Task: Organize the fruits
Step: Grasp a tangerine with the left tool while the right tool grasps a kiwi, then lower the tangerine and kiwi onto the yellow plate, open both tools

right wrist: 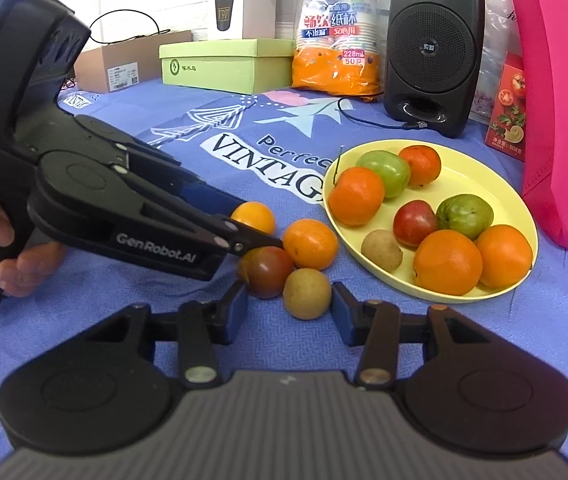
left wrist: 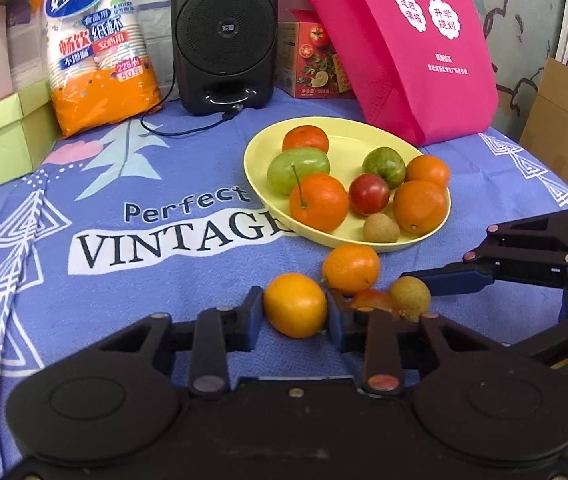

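On the blue cloth, my left gripper [left wrist: 293, 312] is shut on a yellow-orange citrus [left wrist: 295, 306]; both blue pads press its sides. From the right wrist view, the left gripper [right wrist: 258, 226] reaches in from the left over that citrus [right wrist: 252, 216]. Beside it lie another orange [left wrist: 351, 268] [right wrist: 309, 243], a dark red fruit [left wrist: 371, 300] [right wrist: 270, 270] and a small brown fruit [left wrist: 409, 296] [right wrist: 307, 294]. My right gripper [right wrist: 288, 302] [left wrist: 423, 296] is open around the brown fruit, with a gap at the left pad. Behind stands a yellow plate [left wrist: 252, 160] [right wrist: 495, 184] holding several oranges, green, red and brown fruits.
At the back stand a black speaker [left wrist: 224, 36] [right wrist: 433, 48] with its cable [left wrist: 180, 130], an orange pack of paper cups [left wrist: 96, 44] [right wrist: 333, 36], a pink bag [left wrist: 403, 48], a tomato-print box [left wrist: 313, 60] and green boxes [right wrist: 224, 64]. A hand [right wrist: 8, 240] holds the left gripper's handle.
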Motion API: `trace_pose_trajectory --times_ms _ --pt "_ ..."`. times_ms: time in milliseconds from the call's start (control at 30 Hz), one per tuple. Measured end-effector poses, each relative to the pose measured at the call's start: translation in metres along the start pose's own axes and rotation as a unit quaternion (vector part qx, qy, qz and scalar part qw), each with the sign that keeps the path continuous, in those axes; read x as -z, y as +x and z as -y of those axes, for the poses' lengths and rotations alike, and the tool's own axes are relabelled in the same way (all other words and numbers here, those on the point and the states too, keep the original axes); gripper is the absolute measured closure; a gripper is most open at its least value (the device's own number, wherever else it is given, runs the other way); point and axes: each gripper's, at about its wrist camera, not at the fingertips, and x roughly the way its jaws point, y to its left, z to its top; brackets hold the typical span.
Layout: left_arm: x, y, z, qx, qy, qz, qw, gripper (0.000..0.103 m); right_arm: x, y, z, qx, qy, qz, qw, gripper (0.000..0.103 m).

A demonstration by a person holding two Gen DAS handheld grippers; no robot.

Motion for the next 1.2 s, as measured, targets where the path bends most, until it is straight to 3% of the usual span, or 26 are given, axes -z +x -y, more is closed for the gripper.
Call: trace_pose_trajectory --times_ms 167,433,900,1200 --pt "0.001 -0.003 -0.002 0.003 -0.007 -0.003 1.0000 0.071 0.002 -0.004 0.000 -0.002 0.005 -0.002 1.000 0.061" --pt "0.004 -0.008 -0.007 0.010 -0.018 -0.005 0.9998 0.071 0.004 -0.010 0.001 -0.004 0.003 -0.001 1.000 0.078" --pt "0.011 -0.020 -0.006 0.010 -0.023 -0.006 0.9997 0.071 0.015 -0.029 0.002 0.001 0.012 -0.001 1.000 0.078" --pt "0.014 -0.036 -0.007 -0.011 -0.027 -0.016 0.9994 0.071 0.020 -0.042 -0.005 0.002 0.011 0.002 1.000 0.078"
